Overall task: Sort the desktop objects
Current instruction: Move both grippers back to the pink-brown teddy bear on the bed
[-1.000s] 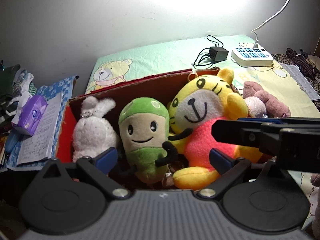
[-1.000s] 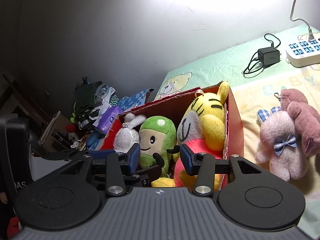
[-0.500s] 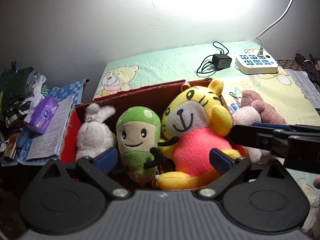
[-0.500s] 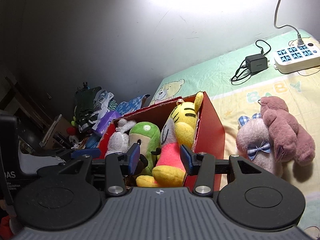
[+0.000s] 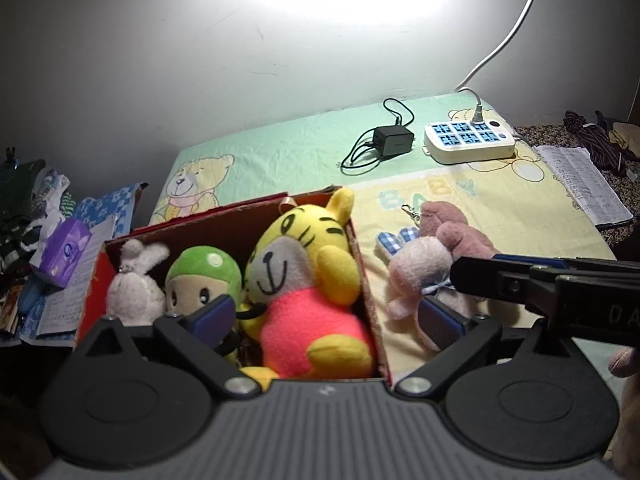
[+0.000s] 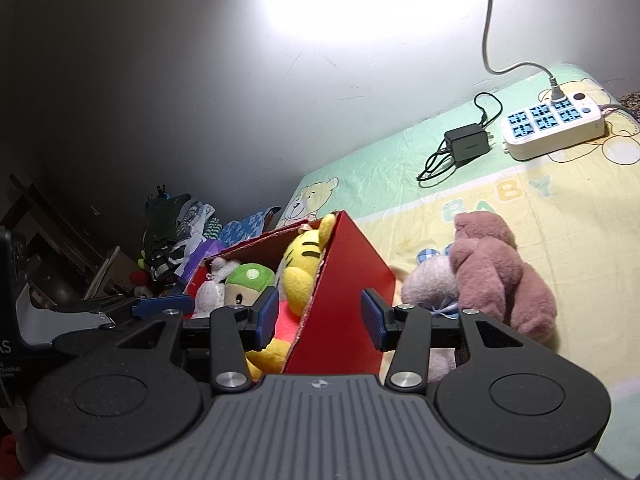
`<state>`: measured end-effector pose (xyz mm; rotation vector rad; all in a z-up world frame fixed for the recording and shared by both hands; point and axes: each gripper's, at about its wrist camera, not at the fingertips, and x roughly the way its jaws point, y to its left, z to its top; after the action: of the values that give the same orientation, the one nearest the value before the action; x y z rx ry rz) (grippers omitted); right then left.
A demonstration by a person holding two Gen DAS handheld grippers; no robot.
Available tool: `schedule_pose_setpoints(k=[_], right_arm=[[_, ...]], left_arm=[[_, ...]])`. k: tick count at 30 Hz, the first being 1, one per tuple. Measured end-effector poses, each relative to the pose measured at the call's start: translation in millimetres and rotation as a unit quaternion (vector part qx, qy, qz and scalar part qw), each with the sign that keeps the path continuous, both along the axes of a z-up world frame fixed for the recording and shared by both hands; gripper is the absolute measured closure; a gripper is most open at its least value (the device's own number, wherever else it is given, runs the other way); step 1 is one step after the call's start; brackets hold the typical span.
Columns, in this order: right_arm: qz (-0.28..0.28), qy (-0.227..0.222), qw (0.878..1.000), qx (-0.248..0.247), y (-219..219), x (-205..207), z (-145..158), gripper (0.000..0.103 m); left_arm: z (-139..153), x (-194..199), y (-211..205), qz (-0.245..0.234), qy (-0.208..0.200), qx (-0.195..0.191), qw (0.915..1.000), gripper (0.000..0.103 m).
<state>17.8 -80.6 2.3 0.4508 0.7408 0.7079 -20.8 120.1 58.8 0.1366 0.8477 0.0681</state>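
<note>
While the white bunny (image 5: pixel 136 288), green plush (image 5: pixel 204 280) and tiger (image 5: pixel 304 280) already sit in the red box (image 6: pixel 344 292), two pink plushes (image 6: pixel 492 280) remain on the bed beside it, both grippers' fingers (image 6: pixel 266 316) open and empty.

Looking like a home bedroom: lying on a baby sheet (image 5: pixel 500 208) printed with teddy bears, a power strip (image 5: pixel 468 141) and charger (image 5: pixel 393 140); sitting in a red box (image 6: pixel 344 280), soft toys (image 5: pixel 308 280); piling up beside the bed, clothes (image 6: pixel 176 228) and papers (image 5: pixel 60 304).
</note>
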Motion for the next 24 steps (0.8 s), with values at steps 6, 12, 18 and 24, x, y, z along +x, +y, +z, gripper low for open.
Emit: schedule_pose_setpoints(k=[6, 12, 18, 24], right_arm=[[-0.023, 0.015, 1.000, -0.006, -35.2, 6.5, -10.0, 0.054], [-0.049, 0.037, 0.998, -0.021, -68.3, 13.0, -25.8, 0.051], [-0.070, 0.067, 0.995, -0.017, -93.8, 26.9, -42.7, 0.051], [-0.097, 0.133, 0.986, 0.017, -112.8, 56.9, -73.3, 0.051]], left_arm=[[-5.4, 5.3, -37.3, -0.029, -0.003, -0.009, 0.9995, 0.004], [-22.3, 9.2, -71.4, -0.071, 0.003, -0.030, 0.9970, 0.004], [-39.9, 23.1, -87.7, -0.096, 0.007, -0.075, 0.9925, 0.007], [-55.5, 57.2, -83.9, -0.085, 0.025, -0.126, 0.9881, 0.008]])
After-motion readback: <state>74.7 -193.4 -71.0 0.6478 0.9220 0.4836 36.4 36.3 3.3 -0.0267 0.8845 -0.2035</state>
